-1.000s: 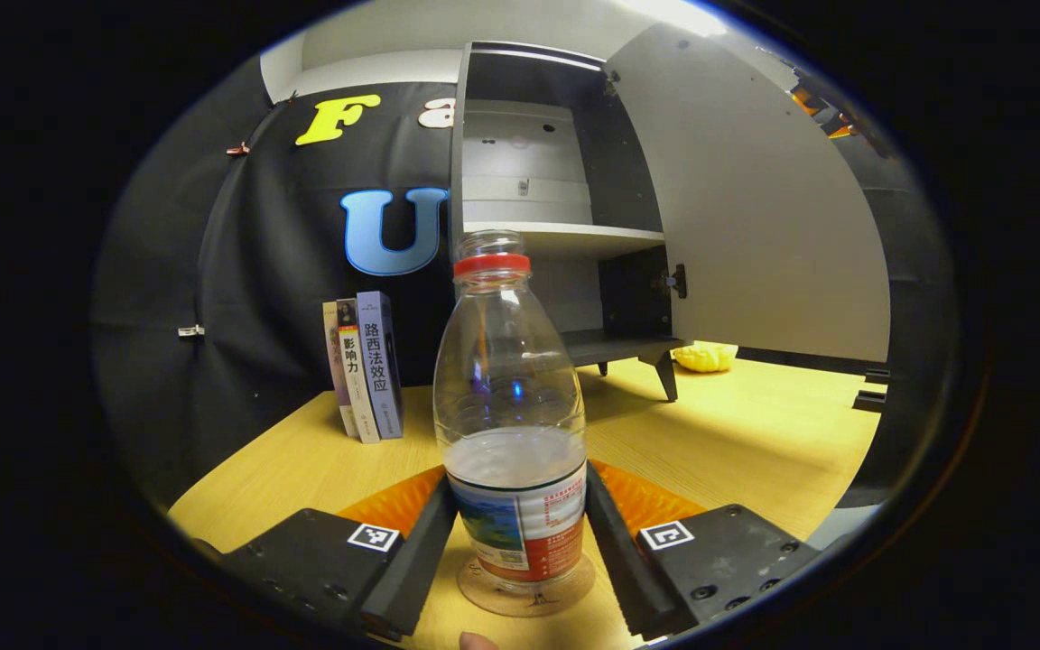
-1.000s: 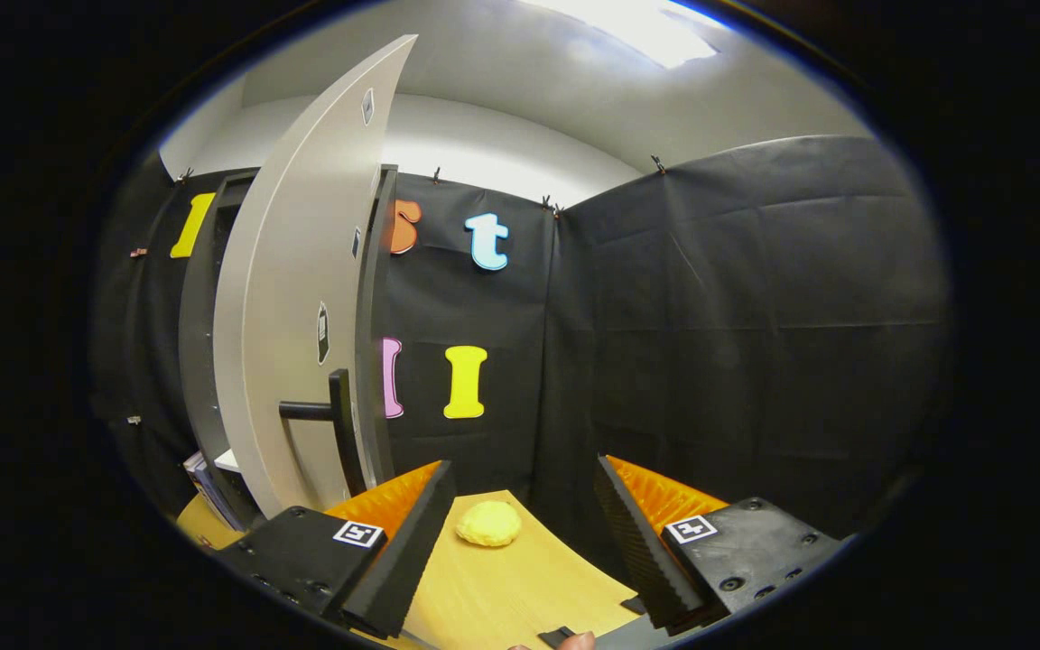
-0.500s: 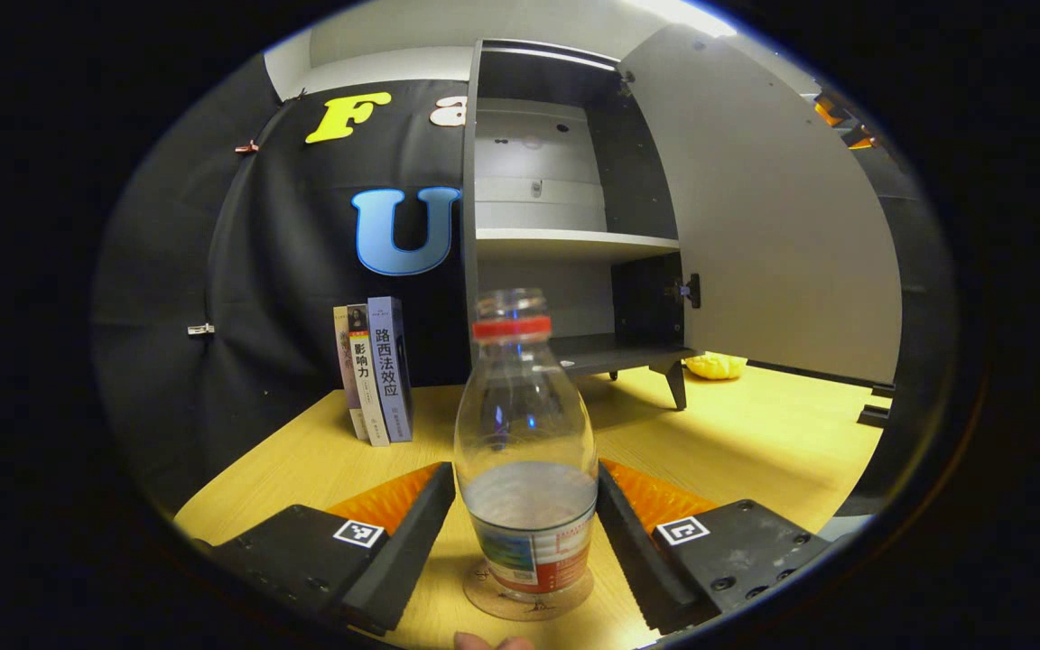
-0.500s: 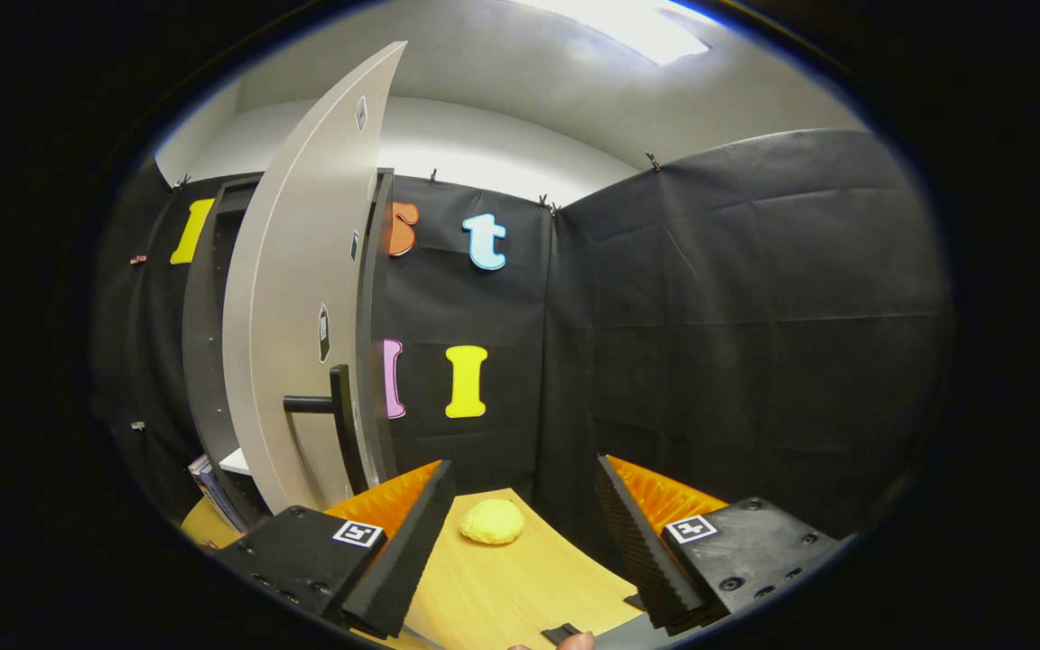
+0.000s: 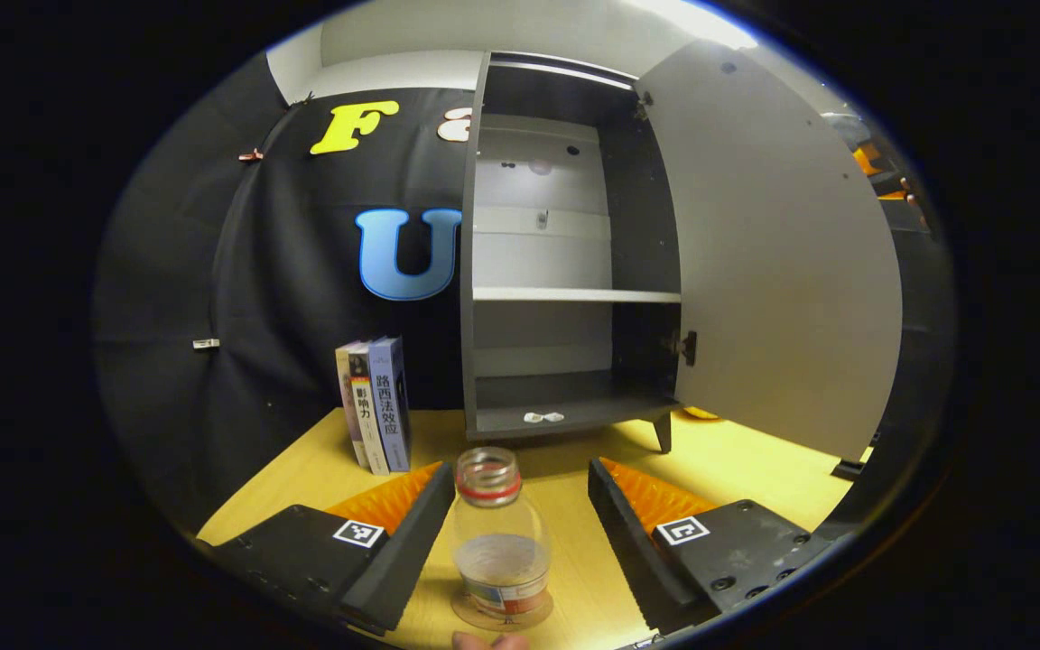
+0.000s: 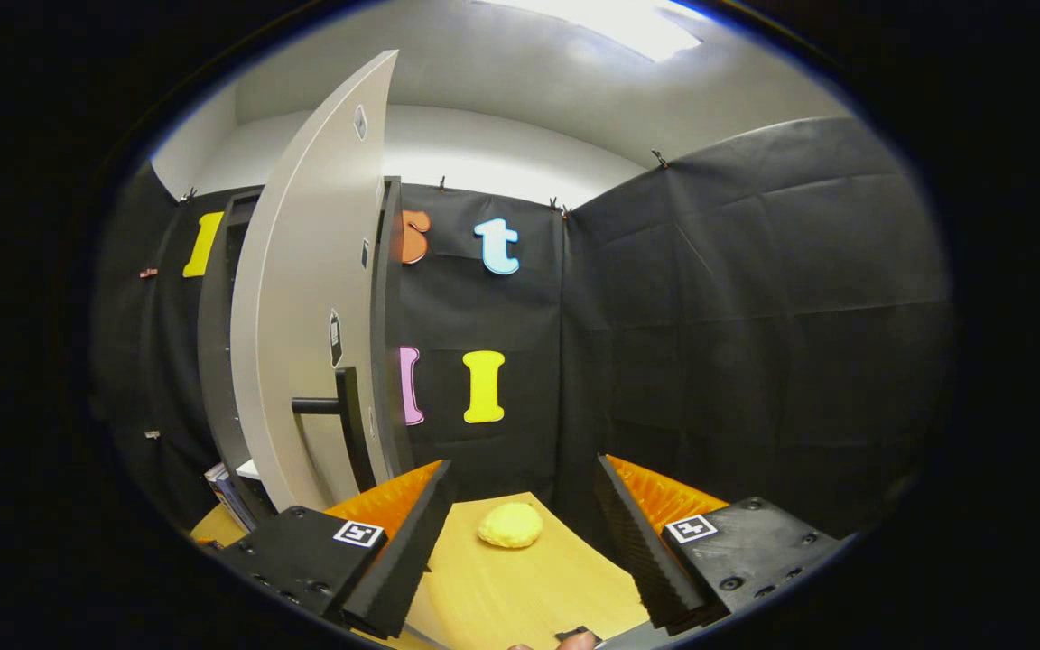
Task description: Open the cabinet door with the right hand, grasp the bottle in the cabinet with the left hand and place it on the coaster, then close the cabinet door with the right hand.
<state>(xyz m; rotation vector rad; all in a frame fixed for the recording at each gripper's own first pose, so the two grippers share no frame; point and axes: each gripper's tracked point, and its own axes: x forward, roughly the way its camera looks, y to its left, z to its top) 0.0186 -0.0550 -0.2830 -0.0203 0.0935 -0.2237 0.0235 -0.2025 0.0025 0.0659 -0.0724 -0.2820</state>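
Note:
A clear plastic bottle point(image 5: 497, 537) with a red neck ring and a little water stands upright on a round coaster point(image 5: 470, 616) on the wooden table. My left gripper point(image 5: 520, 524) is open, raised above and behind the bottle, with a gap on each side between the fingers and the bottle. The dark cabinet point(image 5: 565, 271) stands beyond with its grey door point(image 5: 773, 262) swung wide to the right. In the right gripper view my right gripper point(image 6: 524, 533) is open and holds nothing, right of the door point(image 6: 312, 307) and its black handle point(image 6: 339, 411).
Three books point(image 5: 374, 404) stand upright left of the cabinet. A small white scrap point(image 5: 543, 417) lies on the cabinet's bottom shelf. A yellow lump point(image 6: 509, 525) sits on the table point(image 6: 484, 596) ahead of the right gripper. Black cloth walls close off the back and sides.
My left gripper has let go of the bottle and pulled up and back from it, leaving it on the coaster. The right gripper has barely shifted.

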